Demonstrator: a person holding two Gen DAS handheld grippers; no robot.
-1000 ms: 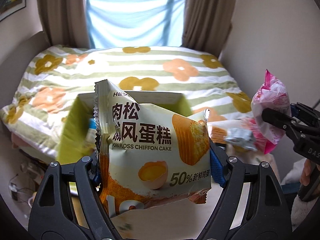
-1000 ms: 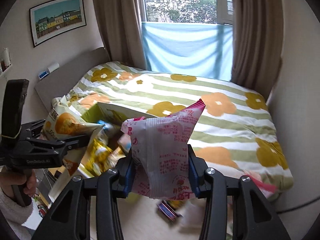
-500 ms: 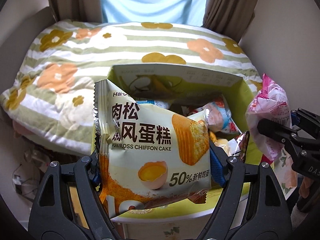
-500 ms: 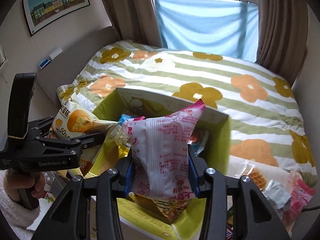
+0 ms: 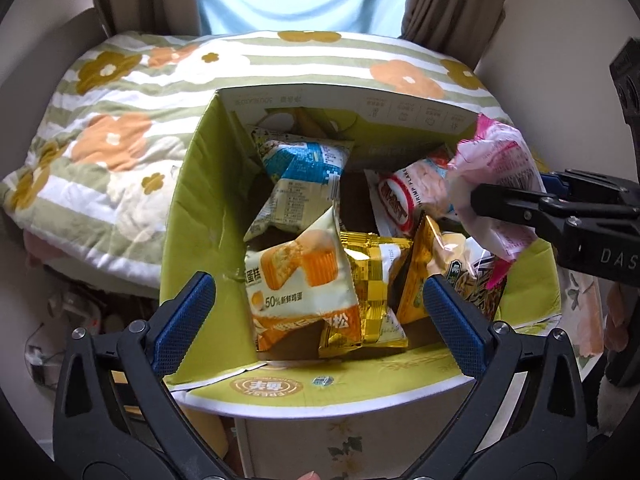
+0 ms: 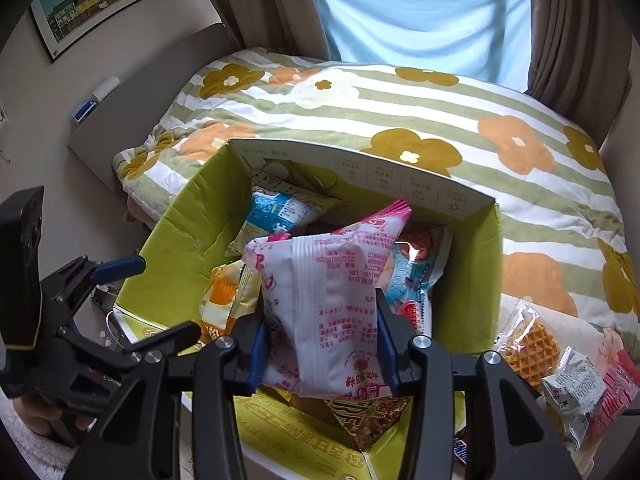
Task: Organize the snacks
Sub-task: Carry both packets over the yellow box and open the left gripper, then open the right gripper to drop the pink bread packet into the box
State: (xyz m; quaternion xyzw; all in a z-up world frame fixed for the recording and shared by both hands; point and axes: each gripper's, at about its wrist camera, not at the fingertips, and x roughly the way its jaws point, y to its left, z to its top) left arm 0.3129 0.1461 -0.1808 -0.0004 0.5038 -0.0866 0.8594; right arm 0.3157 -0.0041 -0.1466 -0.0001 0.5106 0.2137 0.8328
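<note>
Now: pink packet over the box

Right gripper [image 6: 322,348] is clenched on a white-and-pink crinkly plastic snack packet [image 6: 328,304], pads at its lower flanks, above the open yellow-green cardboard box [image 6: 472,256]. It looks light, soft and slippery, best held across the middle. Left gripper [image 5: 320,308] is opening with nothing between its jaws; a cream-and-orange chiffon cake packet [image 5: 300,284] lies below it among other packets, at the box's near left.
</note>
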